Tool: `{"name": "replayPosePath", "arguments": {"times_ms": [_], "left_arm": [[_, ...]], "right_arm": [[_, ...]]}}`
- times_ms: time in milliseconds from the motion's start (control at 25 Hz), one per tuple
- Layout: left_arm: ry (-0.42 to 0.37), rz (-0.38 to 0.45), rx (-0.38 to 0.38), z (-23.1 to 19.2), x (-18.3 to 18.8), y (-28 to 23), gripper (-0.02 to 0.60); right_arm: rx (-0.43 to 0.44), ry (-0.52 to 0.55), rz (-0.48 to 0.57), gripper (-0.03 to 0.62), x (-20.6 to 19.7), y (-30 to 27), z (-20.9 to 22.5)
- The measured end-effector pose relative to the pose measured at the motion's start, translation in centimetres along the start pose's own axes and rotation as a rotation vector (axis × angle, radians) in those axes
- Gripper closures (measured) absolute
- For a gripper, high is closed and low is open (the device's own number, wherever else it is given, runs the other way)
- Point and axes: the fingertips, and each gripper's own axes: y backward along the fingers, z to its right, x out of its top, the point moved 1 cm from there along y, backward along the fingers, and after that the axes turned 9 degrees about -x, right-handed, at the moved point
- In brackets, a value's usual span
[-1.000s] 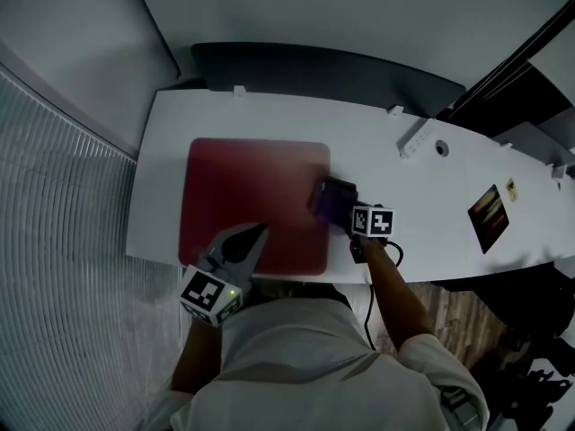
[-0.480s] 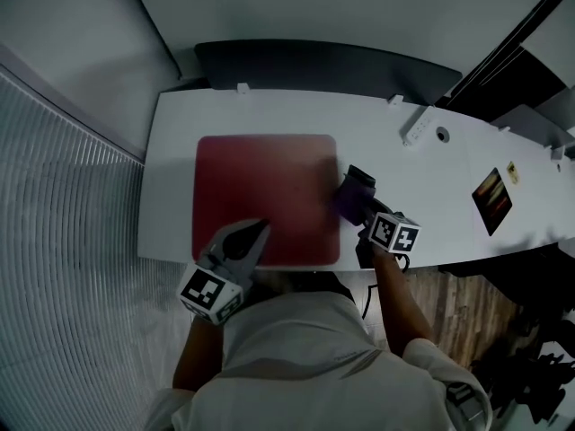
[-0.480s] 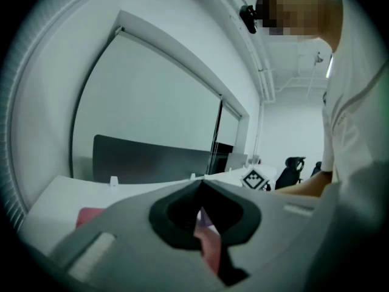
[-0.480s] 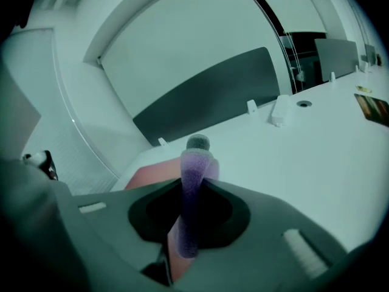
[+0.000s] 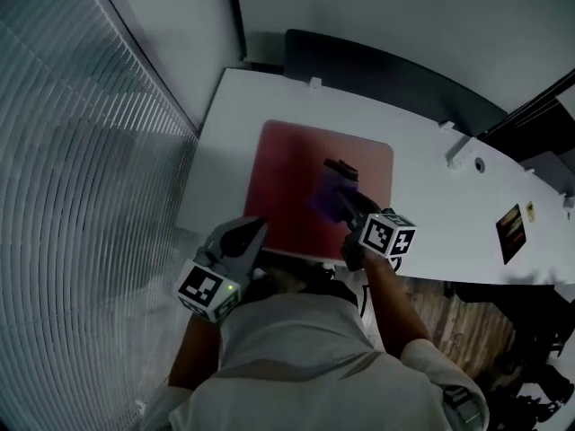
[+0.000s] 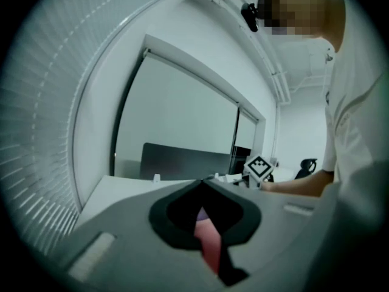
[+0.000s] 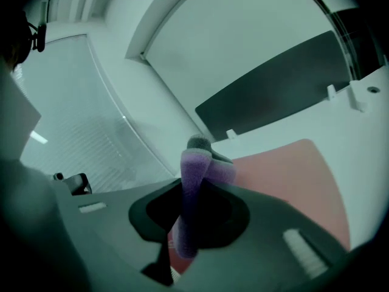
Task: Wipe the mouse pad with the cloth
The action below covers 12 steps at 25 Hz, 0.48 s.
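shifted since half a second ago: right gripper (image 5: 346, 206) and cloth (image 5: 325, 193), from the pad's right edge inward to its right-centre. head view swung too, table (image 5: 431, 214) now on a slant. left gripper (image 5: 252, 233) unmoved at the near edge.

near: left gripper at the near-left edge of the mouse pad (image 5: 287, 182), jaw tips together, nothing between them, only a sliver of red pad visible behind the tips. idle; not seen pinning the pad.

middle: right gripper clamped on the purple cloth, a folded wad pinched mid-length, ends sticking out above and below the jaws in the right gripper view. cloth over the pad's right-centre, just ahead of the jaws on their far side. contact with the pad likely, not certain.

step in hand, by judgement: mid-wipe, left half and far corners still to cover. for a good pass: wad pressed flat, light even pressure, overlapping strokes right to left, grip firm against roll-out. left tips down on the near-left corner against any creep of the pad.

far: dark panel (image 5: 377, 70) along the table's far edge, white socket block (image 5: 460, 151) far right, well apart from the work.
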Motion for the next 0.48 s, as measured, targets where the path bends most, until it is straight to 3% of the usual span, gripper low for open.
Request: {"name": "replayPosePath", "arguments": {"times_ms": [240,360,480], "left_arm": [[0.027,-0.003,0.177,-2.8,-1.3,9.2,0.581],[0.040,-0.012,0.207,-3.7,-1.5,12.4,0.581],[0.053,-0.011,0.227,-4.5,-2.5,14.6,0.581]], "right_arm": [[0.186,-0.050,-0.147,0.537,-4.4,-7.8,-10.0],[0.209,-0.099,-0.214,0.537,-6.6,-11.2,-12.7],[0.155,-0.079,-0.306,0.537,-9.9,-15.4,-13.6]]}}
